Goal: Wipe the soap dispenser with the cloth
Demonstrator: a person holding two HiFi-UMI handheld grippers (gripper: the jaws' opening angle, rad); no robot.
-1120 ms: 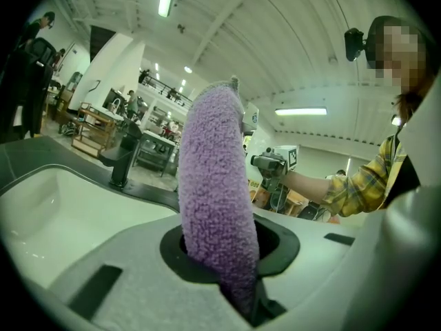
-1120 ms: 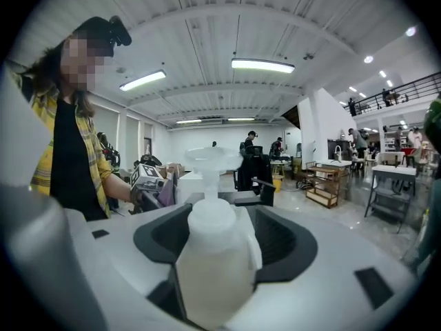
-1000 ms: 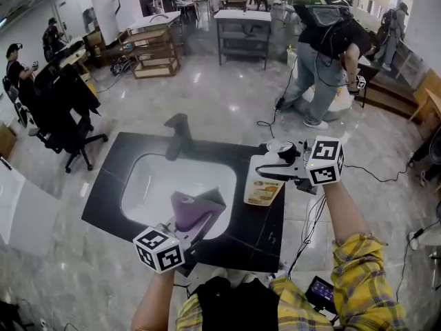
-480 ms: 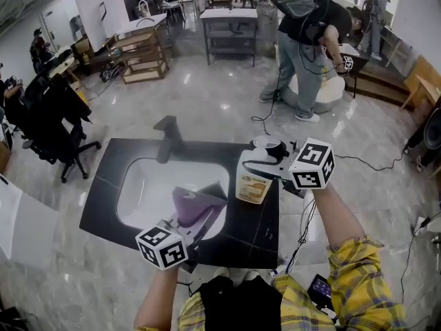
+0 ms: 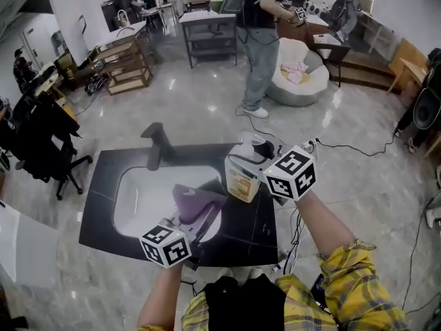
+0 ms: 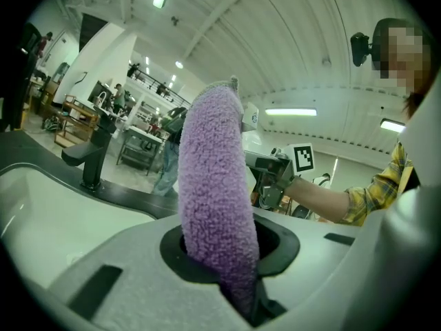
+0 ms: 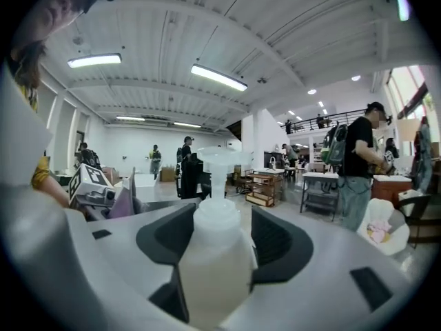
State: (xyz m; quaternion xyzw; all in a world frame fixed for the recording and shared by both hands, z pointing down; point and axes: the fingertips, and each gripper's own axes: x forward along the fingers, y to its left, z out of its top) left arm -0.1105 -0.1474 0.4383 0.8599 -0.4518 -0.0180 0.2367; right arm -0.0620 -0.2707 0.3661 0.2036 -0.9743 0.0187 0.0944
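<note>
The soap dispenser (image 5: 242, 179) sits just right of the frame's middle, over the black bench (image 5: 251, 234) and close beside the white sink (image 5: 141, 195). Whether its base rests on the bench I cannot tell. The right gripper (image 5: 251, 165) reaches it from the right. Its fingers (image 7: 324, 271) have just been closing with the bottle between them, and they press on its sides below the shoulder, the pump head rising clear above them.

The left gripper (image 5: 201, 216), in the lower middle, has its fingers (image 6: 117, 271) clamped on the purple cloth (image 5: 193, 202). The cloth stands up from them in a thick fold over the sink's right part. Cloth and dispenser are near each other but apart, with only the sink's rim between them. In the left gripper view the cloth fills the middle and hides most of the bottle.

A black tap (image 5: 155, 143) stands at the sink's upper left rim. On the shiny grey floor are:
- a black office chair (image 5: 43, 147) at the left edge
- a wooden rack (image 5: 124, 71) at the upper left
- a grey metal table (image 5: 207, 33) at the top
- a standing person (image 5: 260, 40) at the top, next to a white beanbag seat (image 5: 303, 74)
- cables (image 5: 344, 147) trailing to the right of the bench
</note>
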